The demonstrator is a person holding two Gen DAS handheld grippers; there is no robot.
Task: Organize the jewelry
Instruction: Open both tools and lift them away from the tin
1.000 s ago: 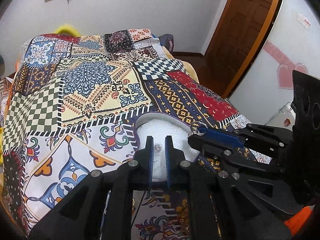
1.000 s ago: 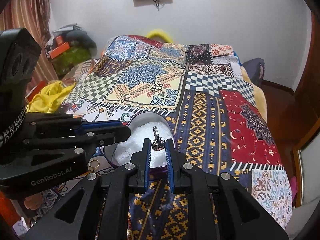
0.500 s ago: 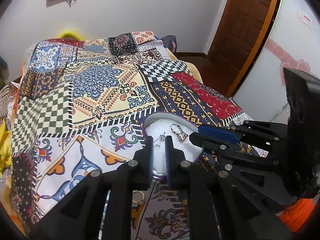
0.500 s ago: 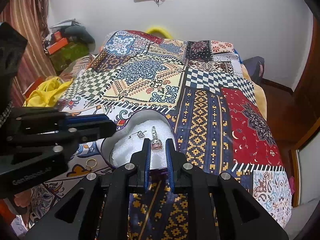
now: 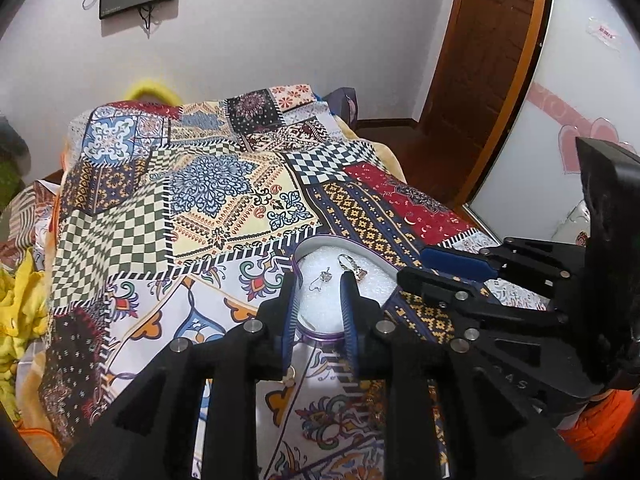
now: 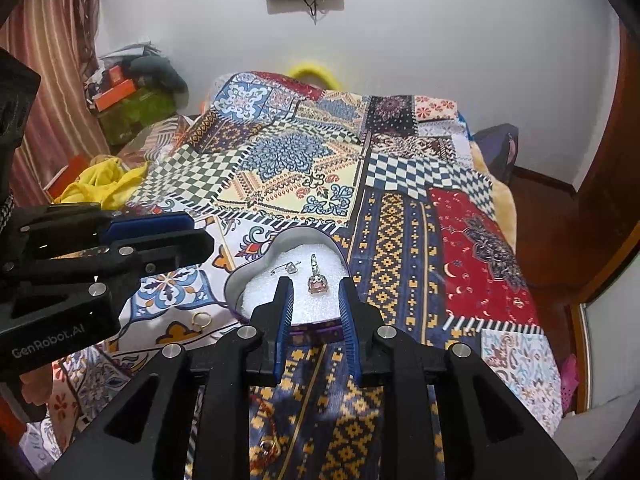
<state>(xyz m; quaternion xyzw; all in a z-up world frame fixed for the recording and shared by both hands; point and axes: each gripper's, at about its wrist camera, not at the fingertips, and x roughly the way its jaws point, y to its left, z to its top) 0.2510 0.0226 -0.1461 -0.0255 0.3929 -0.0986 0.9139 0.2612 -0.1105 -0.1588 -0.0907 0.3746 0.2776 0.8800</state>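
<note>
Jewelry is lying loose on the white foam of the heart-shaped tin: a pink-stone earring and a small silver hook earring. We are opening both jaws, the left gripper and right gripper, with nothing clamped between them. We are risking a fingertip catching the tin's rim and tipping the earrings onto the busy patchwork bedspread, where the gold ring is already hiding.
</note>
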